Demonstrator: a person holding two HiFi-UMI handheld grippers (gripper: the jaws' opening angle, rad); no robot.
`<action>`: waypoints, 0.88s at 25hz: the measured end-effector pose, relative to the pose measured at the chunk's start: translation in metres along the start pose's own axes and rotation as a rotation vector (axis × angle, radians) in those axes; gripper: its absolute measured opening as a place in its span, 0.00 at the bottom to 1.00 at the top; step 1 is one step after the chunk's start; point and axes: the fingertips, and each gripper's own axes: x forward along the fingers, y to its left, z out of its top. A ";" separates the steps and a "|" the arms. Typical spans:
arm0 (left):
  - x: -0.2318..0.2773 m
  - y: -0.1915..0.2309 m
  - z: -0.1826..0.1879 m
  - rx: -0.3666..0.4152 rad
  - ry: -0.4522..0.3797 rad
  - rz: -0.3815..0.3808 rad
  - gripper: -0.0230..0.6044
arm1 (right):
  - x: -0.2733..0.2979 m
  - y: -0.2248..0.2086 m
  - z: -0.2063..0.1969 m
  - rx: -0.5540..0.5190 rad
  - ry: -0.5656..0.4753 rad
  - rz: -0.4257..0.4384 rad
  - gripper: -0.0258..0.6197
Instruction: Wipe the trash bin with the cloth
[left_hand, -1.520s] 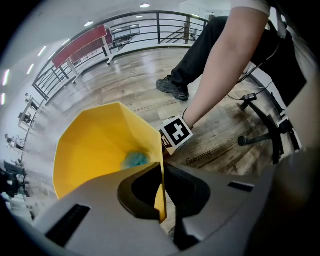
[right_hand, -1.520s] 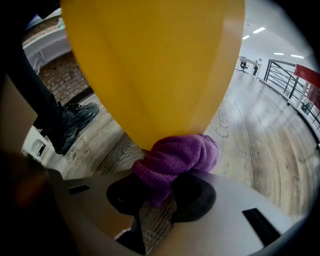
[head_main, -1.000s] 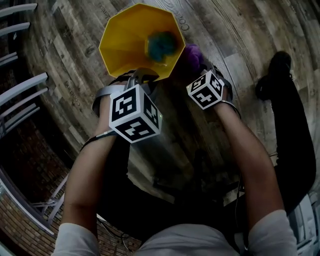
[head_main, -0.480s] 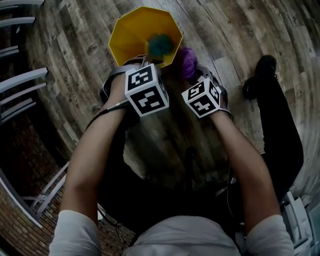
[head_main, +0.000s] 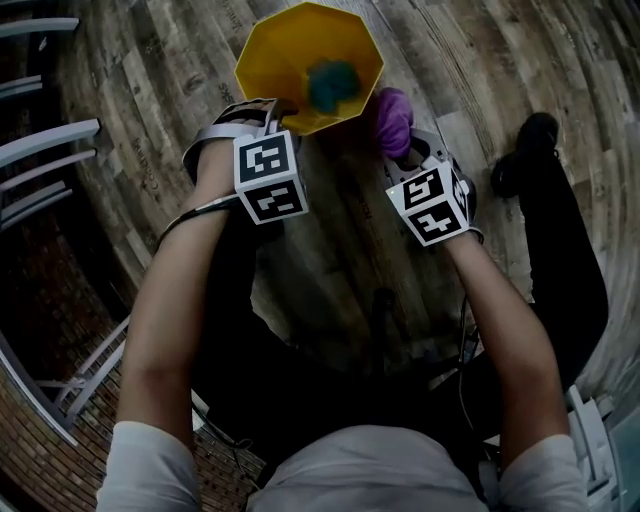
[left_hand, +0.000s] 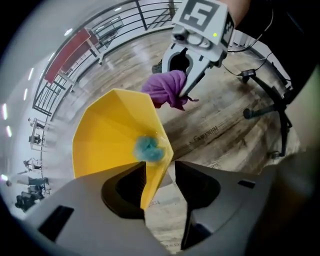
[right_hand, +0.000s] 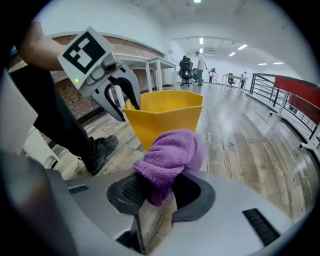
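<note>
Seen from above, a person's bare forearms reach down over a wooden plank floor, each hand carrying a gripper topped with a black-and-white marker cube.

The left gripper points almost straight down at the near rim of a yellow trash bin. Its jaws have just been opening and now stand wide. The bin's thin wall rises between them, close against the left jaw, with a clear gap to the right one, so nothing is clamped.

The right gripper angles down from the person's right, its jaws closed on a bunched purple cloth that bulges out above them. The cloth hangs just beside the outside of the bin, near the rim on the right side. Whether it touches the wall cannot be told.

The bin stands upright on the floor ahead of the person, many-sided and wider at the mouth. A crumpled blue wad lies inside it near the bottom.

To the right, a dark shoe rests flat on the planks.

Farther off, a metal railing edges the floor, and people stand among desks at the far end of a long, bright room.
</note>
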 end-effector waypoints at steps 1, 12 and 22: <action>0.004 0.001 0.000 -0.006 -0.006 0.008 0.32 | -0.001 0.001 0.002 0.010 -0.010 0.000 0.22; 0.010 -0.023 0.032 0.052 -0.124 -0.101 0.06 | -0.017 -0.001 0.039 0.117 -0.127 -0.046 0.22; 0.007 -0.034 0.037 0.062 -0.170 -0.151 0.05 | -0.009 -0.003 0.047 0.018 -0.148 -0.028 0.22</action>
